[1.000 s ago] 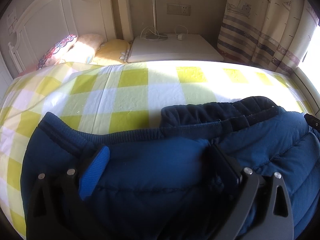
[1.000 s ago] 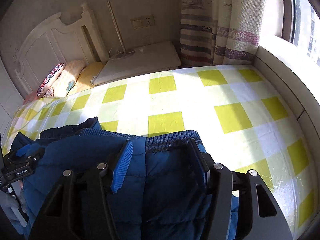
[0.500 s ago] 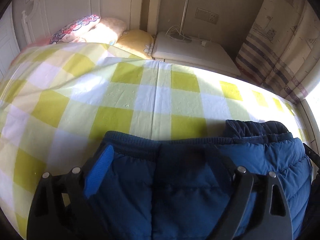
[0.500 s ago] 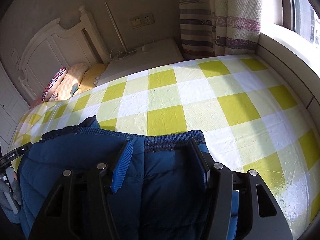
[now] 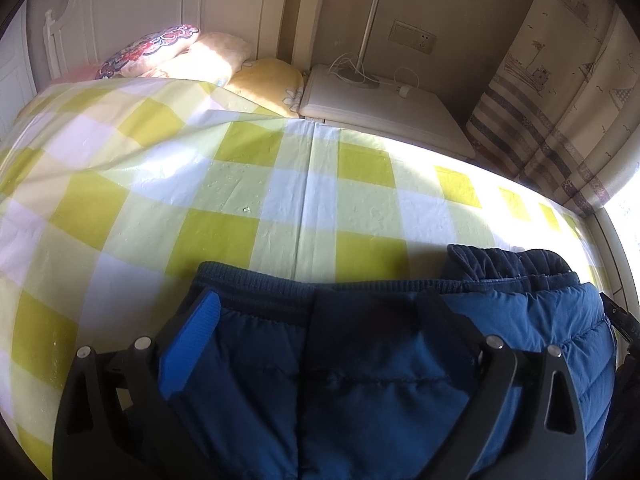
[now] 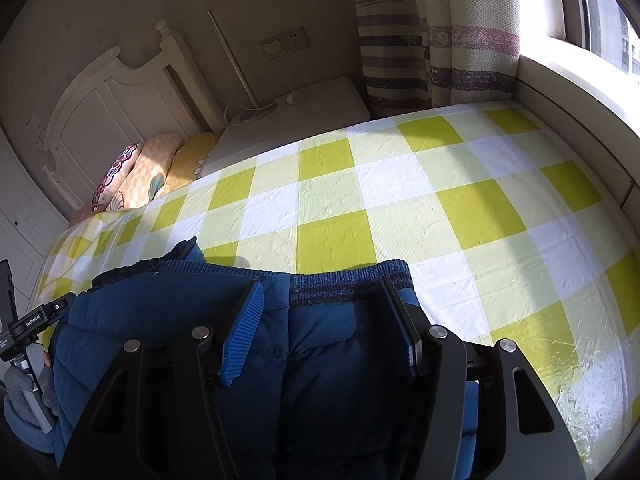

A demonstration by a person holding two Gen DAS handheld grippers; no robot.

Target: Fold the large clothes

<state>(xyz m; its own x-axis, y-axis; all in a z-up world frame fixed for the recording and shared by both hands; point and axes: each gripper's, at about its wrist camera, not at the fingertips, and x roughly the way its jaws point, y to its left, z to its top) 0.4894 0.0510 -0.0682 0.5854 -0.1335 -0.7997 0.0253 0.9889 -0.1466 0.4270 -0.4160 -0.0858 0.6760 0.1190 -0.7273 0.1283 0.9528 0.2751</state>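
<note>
Left wrist view: left gripper (image 5: 320,320) and right gripper (image 6: 324,312), fingers spread around the jacket (image 5: 380,380), apparently pinching its ribbed hem above the bed (image 5: 280,200). Mid-fold carry; next, lay it flat.

I'm in a home bedroom: ahead of my grippers lies a bed (image 6: 460,184) in a yellow checked sheet, pillows (image 5: 208,60) against a white headboard (image 6: 120,120), a nightstand (image 5: 384,116) and curtains (image 6: 436,36).
</note>
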